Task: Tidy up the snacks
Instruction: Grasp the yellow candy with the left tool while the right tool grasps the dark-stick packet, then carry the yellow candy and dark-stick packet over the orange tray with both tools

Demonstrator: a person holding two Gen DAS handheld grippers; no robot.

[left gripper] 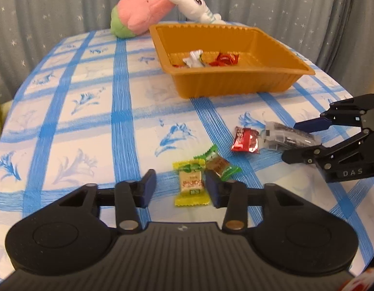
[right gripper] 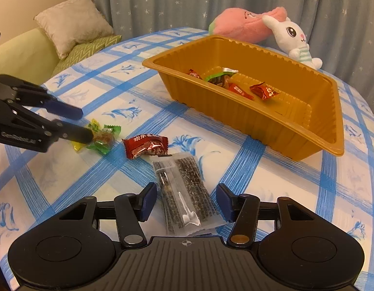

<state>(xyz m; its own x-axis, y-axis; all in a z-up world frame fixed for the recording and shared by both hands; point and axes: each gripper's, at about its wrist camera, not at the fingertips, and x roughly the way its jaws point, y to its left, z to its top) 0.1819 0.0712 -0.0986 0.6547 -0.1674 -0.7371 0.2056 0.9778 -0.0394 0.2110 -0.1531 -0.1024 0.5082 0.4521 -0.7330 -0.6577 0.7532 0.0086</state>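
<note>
Your table (right gripper: 65,174) with the blue-checked cloth carries the orange tray (right gripper: 279,131) toward the far side, with several wrapped candies already lying in it, so you are partway through and now at the pick-up step for the loose snacks on the cloth near you. Your right gripper (right gripper: 185,200) straddles the clear packet of dark seeded bars (right gripper: 184,194), with a gap showing on both sides of the packet; nothing is held yet. Your left gripper (left gripper: 180,185) brackets the yellow candy (left gripper: 191,184), its right pad about touching the wrapper, its left pad apart, so no grip there either. The green candy (left gripper: 219,163) (touching the yellow one) may drag along, so close squarely. The red candy (left gripper: 245,140) lies between the two grippers, waiting. Next, close each pair until the wrapper is pinched, lift clear, and carry over the tray's near wall.
</note>
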